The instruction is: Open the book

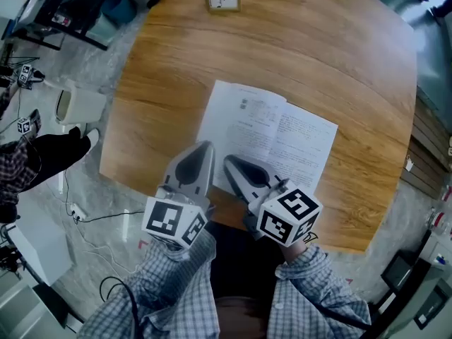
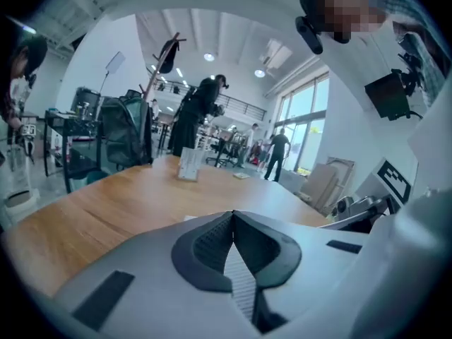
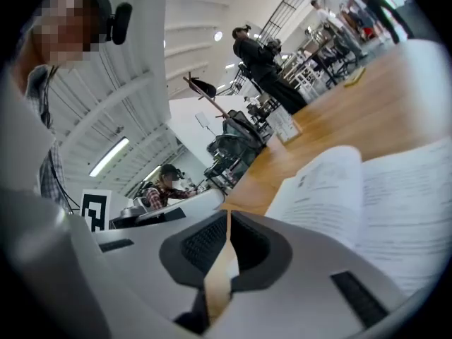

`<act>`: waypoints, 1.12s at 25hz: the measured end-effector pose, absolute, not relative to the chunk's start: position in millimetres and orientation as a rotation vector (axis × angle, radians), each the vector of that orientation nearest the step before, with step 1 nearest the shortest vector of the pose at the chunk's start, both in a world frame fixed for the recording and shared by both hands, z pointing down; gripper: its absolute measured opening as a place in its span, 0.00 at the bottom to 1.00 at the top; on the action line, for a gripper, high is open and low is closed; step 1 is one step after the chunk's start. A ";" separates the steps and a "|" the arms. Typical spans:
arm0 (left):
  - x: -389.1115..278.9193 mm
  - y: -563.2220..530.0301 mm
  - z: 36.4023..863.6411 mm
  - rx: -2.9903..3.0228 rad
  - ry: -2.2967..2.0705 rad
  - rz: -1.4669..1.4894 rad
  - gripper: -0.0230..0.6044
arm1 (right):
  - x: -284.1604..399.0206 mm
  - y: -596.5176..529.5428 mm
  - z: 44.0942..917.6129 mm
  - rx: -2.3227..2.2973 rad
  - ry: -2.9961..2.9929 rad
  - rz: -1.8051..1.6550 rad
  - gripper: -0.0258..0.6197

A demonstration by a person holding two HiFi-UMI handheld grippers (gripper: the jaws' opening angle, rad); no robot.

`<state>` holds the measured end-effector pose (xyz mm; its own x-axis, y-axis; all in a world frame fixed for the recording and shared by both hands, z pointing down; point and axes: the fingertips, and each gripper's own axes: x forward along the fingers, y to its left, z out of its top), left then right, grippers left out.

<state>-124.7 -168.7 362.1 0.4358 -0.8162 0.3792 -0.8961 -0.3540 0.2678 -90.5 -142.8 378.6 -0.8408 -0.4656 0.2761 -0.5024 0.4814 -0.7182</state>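
Evidently the main work is done: the book (image 1: pixel 268 136) lies open and flat on the wooden table (image 1: pixel 169 62), two printed pages up, towards the table's near edge in front of the person. As far as the pictures show, nothing is left but to draw the tools away.

Both arms, in checked sleeves, are tucked close to the body, and the grippers point forward side by side. The left gripper (image 1: pixel 204 147) has its tip just beside the book's near left corner, jaws pressed together with nothing between them. The right gripper (image 1: pixel 230 163), rolled slightly outward, reaches over the book's near edge, its jaws likewise together and empty. Whether it touches the page cannot be told.
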 end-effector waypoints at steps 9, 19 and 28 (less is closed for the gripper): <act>0.0 -169.2 379.5 2.367 -1.124 0.178 0.05 | 55.0 -130.7 391.5 1.521 -2.401 1.204 0.09; -9.0 -175.6 416.6 2.354 -1.189 0.335 0.05 | 87.6 -119.9 403.6 1.633 -2.334 1.242 0.09; -10.2 -176.8 425.7 2.391 -1.207 0.399 0.05 | 101.8 -115.7 402.0 1.642 -2.348 1.203 0.09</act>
<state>-10.2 -176.8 425.7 0.5795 -0.6889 0.4354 -0.8127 -0.5286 0.2453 101.8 -115.7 402.0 -0.4412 -0.7851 0.4346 -0.8113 0.1419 -0.5671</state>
